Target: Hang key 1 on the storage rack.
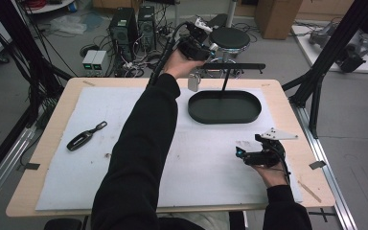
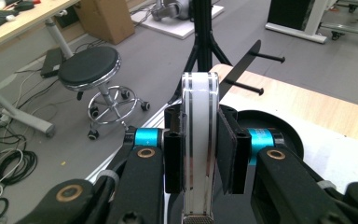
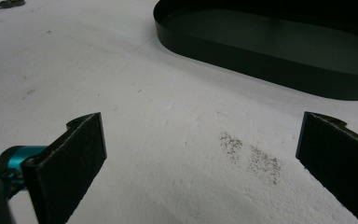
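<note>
I am pinching a white fob (image 2: 198, 140) in my left gripper (image 2: 200, 156), holding it up by the rack's pegs (image 2: 242, 86) beyond the tray (image 1: 225, 106). Hanging it is left. My right gripper (image 3: 200, 154) is resting spread on the mat (image 3: 144, 116); a black key (image 1: 85, 136) is lying untouched.

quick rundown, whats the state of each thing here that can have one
left gripper: shut on the white fob, held up beyond the table's far edge
white fob: upright, edge-on between the pads
right gripper: open, low over the white mat, nothing between its jaws
black oval tray: empty
peg rack: upright over the tray, pegs bare
black car key: flat on the mat, untouched
</note>
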A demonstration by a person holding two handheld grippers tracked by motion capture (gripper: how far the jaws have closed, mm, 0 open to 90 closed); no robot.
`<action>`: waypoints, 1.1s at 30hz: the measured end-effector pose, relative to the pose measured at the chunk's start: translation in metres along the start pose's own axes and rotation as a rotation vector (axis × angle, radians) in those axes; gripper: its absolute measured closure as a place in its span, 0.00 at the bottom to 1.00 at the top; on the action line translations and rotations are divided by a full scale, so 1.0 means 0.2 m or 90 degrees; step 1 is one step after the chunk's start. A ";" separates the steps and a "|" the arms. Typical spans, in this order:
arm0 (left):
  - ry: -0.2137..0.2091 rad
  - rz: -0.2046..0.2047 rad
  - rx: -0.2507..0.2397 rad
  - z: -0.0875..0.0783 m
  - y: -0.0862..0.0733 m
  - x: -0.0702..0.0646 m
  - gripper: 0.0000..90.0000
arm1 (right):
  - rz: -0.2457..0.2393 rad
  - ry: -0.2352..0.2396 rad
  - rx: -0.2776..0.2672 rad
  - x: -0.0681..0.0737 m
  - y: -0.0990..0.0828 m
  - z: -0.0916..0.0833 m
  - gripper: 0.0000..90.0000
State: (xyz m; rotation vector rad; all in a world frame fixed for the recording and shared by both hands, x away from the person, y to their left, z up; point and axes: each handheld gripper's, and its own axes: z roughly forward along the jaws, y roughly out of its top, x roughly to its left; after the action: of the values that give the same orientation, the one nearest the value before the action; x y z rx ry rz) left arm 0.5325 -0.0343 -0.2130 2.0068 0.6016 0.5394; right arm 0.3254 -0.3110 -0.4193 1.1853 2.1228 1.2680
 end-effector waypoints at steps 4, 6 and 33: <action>-0.004 0.003 -0.006 0.03 0.04 -0.02 0.82 | -0.001 0.002 -0.001 0.00 0.00 0.00 0.01; -0.002 0.001 -0.009 0.04 0.06 -0.02 0.82 | 0.000 0.003 -0.002 0.00 0.00 0.00 0.01; 0.121 -0.056 -0.055 0.19 0.03 0.04 0.82 | -0.012 -0.002 0.011 0.00 0.00 0.02 0.01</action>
State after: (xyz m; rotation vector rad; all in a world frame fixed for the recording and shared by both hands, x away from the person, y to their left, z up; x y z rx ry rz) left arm 0.5625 -0.0576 -0.2234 1.8509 0.7658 0.6958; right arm 0.3275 -0.3096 -0.4214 1.1715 2.1412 1.2418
